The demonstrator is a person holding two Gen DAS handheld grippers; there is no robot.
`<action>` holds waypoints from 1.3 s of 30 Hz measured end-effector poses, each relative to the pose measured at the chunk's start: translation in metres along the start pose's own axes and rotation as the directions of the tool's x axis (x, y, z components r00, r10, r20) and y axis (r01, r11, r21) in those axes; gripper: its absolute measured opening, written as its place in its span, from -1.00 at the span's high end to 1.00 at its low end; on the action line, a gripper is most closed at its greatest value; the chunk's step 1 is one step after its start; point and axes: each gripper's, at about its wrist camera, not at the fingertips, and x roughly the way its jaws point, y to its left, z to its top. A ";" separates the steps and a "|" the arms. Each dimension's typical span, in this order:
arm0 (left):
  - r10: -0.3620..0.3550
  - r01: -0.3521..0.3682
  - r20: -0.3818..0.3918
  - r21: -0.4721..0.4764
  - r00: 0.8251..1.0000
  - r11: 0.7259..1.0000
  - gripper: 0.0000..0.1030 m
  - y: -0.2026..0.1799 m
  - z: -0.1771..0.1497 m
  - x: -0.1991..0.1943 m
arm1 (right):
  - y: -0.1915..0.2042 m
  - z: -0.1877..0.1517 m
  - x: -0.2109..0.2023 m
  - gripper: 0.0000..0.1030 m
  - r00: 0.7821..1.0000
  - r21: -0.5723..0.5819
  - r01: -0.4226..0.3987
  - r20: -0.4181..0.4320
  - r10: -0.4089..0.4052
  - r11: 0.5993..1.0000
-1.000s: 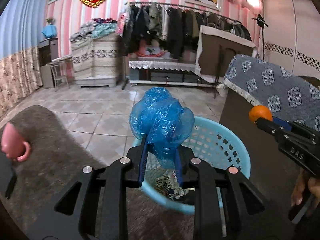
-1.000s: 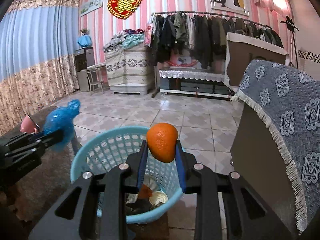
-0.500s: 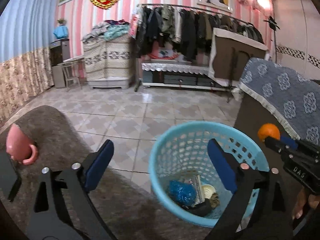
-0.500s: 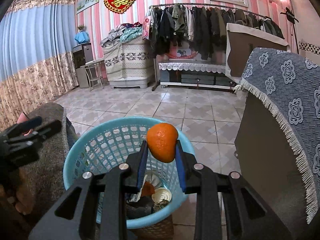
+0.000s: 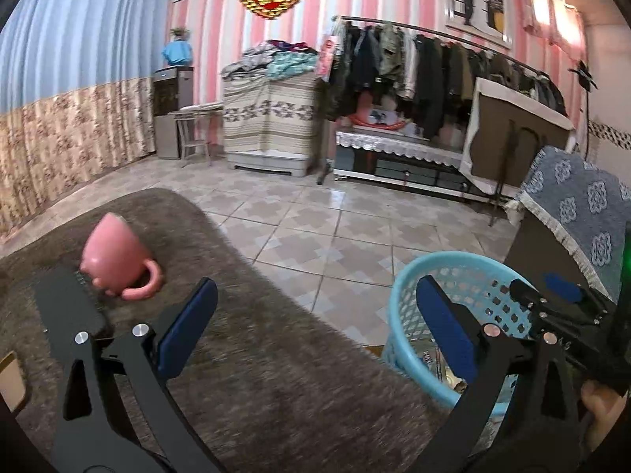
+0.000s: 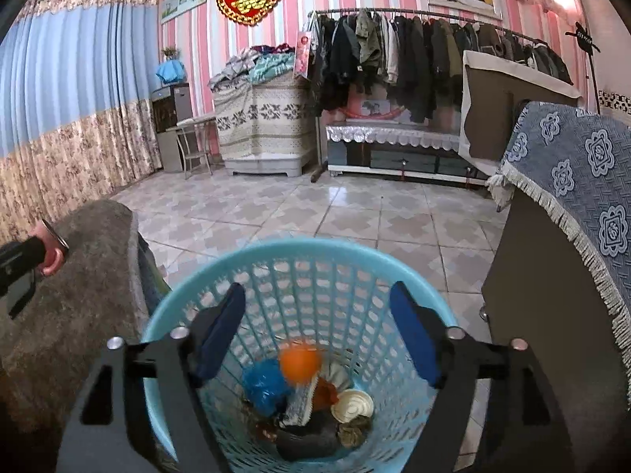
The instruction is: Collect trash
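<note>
The light-blue plastic basket (image 6: 303,246) stands on the floor right under my right gripper (image 6: 317,291). Its jaws are opening wide with nothing between them. An orange (image 6: 299,362), blurred, is dropping inside the basket beside a crumpled blue plastic bag (image 6: 266,384) and other rubbish. My left gripper (image 5: 315,287) hangs over the brown furry table top (image 5: 276,374). Its jaws are also opening and hold nothing. In the left wrist view the basket (image 5: 465,260) sits at the right, with the right gripper (image 5: 540,287) above its rim.
A pink mug (image 5: 114,260) lies tipped on the table beside a flat black object (image 5: 67,311). A cabinet under a blue patterned cloth (image 6: 583,181) stands close to the right of the basket. Tiled floor (image 6: 355,205) stretches to a clothes rack at the far wall.
The left gripper opened, dropped the blue bag into the basket and swung left over the table. The right gripper sank toward the basket and opened, and the orange fell in.
</note>
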 end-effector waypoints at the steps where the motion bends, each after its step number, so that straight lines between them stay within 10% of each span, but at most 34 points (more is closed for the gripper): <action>1: 0.007 -0.007 0.000 -0.008 1.000 1.000 -0.89 0.004 0.000 -0.003 | 0.000 0.001 -0.003 -0.60 1.000 0.002 -0.008 -0.002 0.008 1.000; 8: 0.078 -0.077 0.017 -0.047 0.997 0.996 -0.89 0.028 -0.003 -0.043 | 0.001 0.009 -0.040 -0.90 0.999 0.046 -0.037 0.038 0.035 0.998; 39: 0.344 -0.334 0.043 -0.153 0.938 0.930 -0.90 0.073 -0.087 -0.265 | 0.111 -0.044 -0.205 -0.91 0.935 -0.166 -0.346 0.019 0.354 0.923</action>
